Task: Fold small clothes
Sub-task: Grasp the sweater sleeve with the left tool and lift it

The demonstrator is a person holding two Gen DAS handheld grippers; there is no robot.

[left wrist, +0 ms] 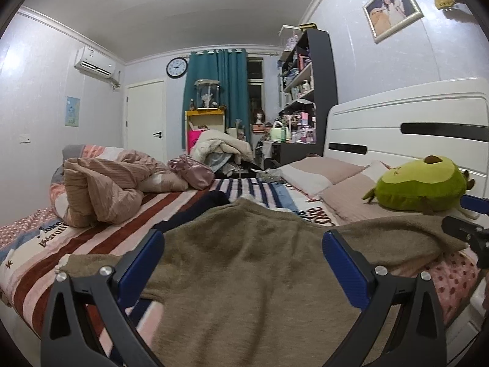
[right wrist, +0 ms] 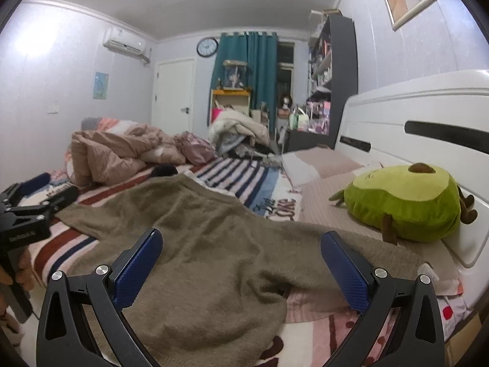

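Beside the sweater (right wrist: 214,244), an avocado plush (right wrist: 406,202).

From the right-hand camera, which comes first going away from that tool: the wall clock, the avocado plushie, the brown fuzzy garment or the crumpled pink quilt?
1. Brown fuzzy garment, lying between the open fingers of the right tool.
2. Avocado plushie, to the right by the headboard.
3. Crumpled pink quilt, farther back on the left.
4. Wall clock, on the far wall beside the teal curtain.
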